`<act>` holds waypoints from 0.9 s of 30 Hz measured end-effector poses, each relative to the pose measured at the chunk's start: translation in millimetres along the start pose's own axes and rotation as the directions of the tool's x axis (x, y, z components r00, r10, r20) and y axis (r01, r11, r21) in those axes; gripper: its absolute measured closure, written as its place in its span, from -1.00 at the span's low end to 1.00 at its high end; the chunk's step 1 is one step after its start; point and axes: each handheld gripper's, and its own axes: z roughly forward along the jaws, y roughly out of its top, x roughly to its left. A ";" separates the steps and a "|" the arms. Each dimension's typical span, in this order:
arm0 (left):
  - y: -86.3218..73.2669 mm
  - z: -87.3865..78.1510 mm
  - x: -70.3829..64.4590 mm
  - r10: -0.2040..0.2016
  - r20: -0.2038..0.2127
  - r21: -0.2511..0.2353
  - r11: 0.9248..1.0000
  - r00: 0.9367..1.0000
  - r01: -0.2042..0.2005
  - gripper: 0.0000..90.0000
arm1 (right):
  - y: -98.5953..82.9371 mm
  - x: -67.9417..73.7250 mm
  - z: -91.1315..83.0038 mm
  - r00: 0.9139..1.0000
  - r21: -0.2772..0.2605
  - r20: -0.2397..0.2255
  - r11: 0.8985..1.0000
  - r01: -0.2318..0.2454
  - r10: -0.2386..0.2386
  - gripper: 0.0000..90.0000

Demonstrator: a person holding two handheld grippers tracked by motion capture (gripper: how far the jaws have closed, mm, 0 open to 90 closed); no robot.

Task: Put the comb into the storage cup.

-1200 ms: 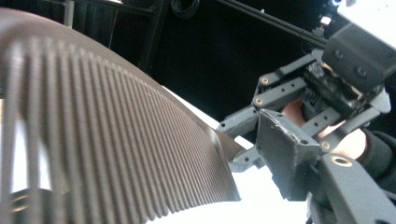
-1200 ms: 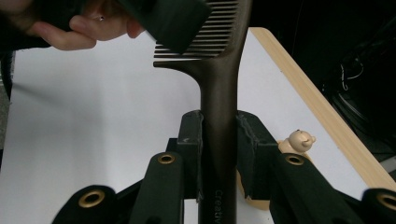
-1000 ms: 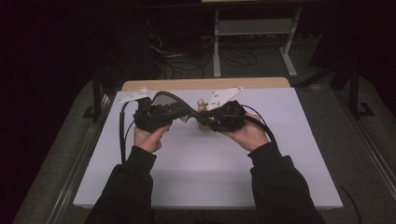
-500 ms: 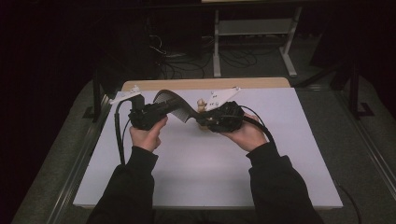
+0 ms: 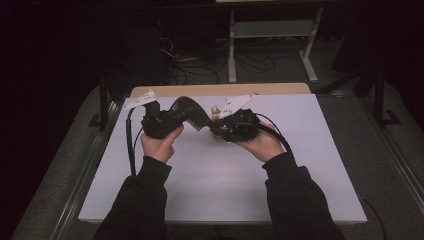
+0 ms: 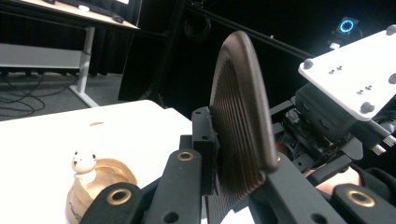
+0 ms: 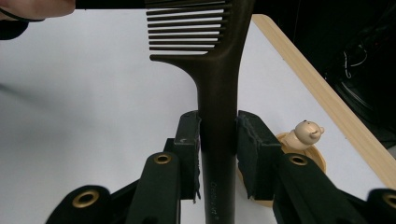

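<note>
Both grippers, left (image 5: 176,119) and right (image 5: 220,127), clamp the comb (image 5: 192,112) above the table's far edge (image 5: 220,90)

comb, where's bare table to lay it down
Free: the wide white table patch between the forearms and the near edge, and the right stretch beyond the right hand-held gripper. Crowded: the far middle, where both hand-held grippers (left) clamp the dark brown wide-tooth comb beside the small wooden bear-topped dish.
</note>
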 end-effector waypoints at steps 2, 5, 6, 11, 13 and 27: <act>1.1 0.6 -0.7 0.007 0.003 0.003 1.000 1.000 -0.007 0.89 | -0.6 -1.4 -0.3 1.000 -0.007 -0.003 1.000 -0.008 0.008 0.50; 3.2 1.5 -1.7 0.019 0.006 0.012 1.000 1.000 -0.020 0.89 | -1.0 -2.6 -0.7 1.000 -0.005 -0.007 1.000 -0.018 0.018 0.48; 3.9 1.8 -1.9 0.022 0.006 0.014 1.000 1.000 -0.022 0.89 | -1.1 -2.8 -0.8 1.000 -0.005 -0.010 1.000 -0.021 0.020 0.47; 8.4 1.8 -2.7 0.030 0.010 0.015 0.999 0.999 -0.030 0.89 | -2.7 -4.9 -1.1 0.999 0.001 -0.022 0.999 -0.033 0.033 0.32; 10.5 1.8 -3.3 0.042 0.007 0.019 0.999 0.999 -0.042 0.89 | -4.1 -6.4 -1.6 0.999 0.001 -0.027 0.999 -0.040 0.040 0.26; 21.1 5.0 -5.0 0.069 0.007 0.031 0.997 0.998 -0.069 0.89 | -21.0 -19.9 -11.7 0.988 -0.053 -0.035 0.987 -0.152 0.150 -0.39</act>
